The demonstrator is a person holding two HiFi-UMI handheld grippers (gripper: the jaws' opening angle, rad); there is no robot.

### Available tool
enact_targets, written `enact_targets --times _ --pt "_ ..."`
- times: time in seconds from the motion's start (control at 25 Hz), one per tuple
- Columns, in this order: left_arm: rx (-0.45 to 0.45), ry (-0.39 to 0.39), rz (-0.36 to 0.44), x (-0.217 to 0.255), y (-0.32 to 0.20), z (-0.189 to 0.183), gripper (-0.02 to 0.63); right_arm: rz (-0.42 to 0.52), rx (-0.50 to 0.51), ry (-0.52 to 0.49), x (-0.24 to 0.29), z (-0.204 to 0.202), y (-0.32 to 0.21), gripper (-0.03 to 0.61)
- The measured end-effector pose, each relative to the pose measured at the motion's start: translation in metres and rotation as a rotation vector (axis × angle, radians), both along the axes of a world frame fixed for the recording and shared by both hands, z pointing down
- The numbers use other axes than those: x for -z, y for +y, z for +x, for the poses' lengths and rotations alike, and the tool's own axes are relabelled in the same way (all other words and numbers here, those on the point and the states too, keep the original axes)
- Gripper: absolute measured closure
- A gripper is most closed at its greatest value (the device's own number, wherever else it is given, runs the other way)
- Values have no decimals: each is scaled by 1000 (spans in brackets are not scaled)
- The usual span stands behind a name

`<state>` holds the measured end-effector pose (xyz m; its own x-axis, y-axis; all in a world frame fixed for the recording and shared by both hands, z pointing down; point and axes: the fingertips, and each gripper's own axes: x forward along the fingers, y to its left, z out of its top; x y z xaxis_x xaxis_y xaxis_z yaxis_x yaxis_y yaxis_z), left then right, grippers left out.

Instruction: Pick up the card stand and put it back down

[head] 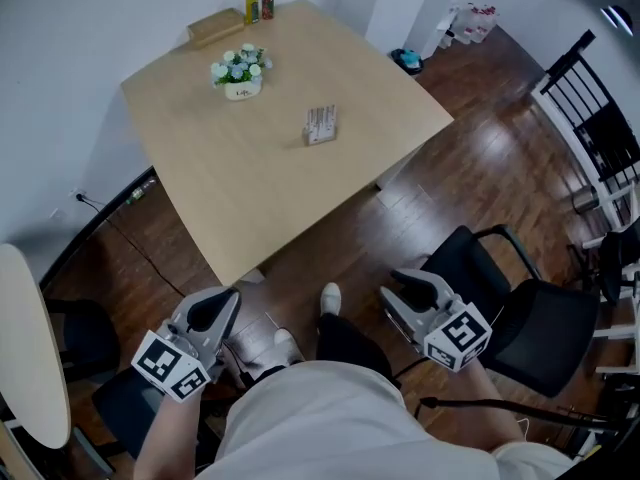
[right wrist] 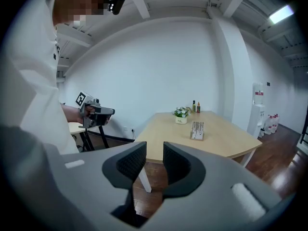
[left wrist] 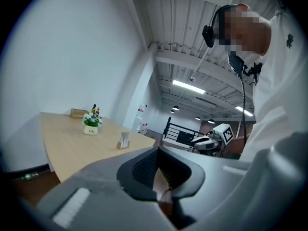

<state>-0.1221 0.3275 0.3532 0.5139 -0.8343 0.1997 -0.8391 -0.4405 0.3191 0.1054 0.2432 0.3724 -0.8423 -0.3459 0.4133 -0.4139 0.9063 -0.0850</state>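
Observation:
The card stand (head: 320, 125) holds a white printed card on a small wooden base and stands upright near the middle of the light wood table (head: 230, 188). It also shows in the left gripper view as the card stand (left wrist: 124, 140), and in the right gripper view as the card stand (right wrist: 197, 130). Both grippers are held low by the person's body, well short of the table. My left gripper (head: 225, 300) is shut, pads together and empty. The right gripper (head: 402, 285) is open, a narrow gap between its pads, nothing in it.
A white pot of flowers (head: 240, 73), two small bottles (head: 258, 5) and a wooden box (head: 215, 26) sit at the table's far side. A black chair (head: 520, 318) stands to my right, a round table (head: 30, 358) to my left, and black railings (head: 600, 118) far right.

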Motion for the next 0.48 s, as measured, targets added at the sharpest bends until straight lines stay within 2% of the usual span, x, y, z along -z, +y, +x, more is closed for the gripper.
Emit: enact_targets --times 0.16,0.24,0.48 --pt "-12 -29 3 -2 32 11 611 16 -5 10 6 8 23 465" --pt "-7 -18 4 -3 39 16 611 19 -14 8 8 12 28 466" --pt "-28 -2 1 -1 41 40 610 38 3 3 15 21 36 468"
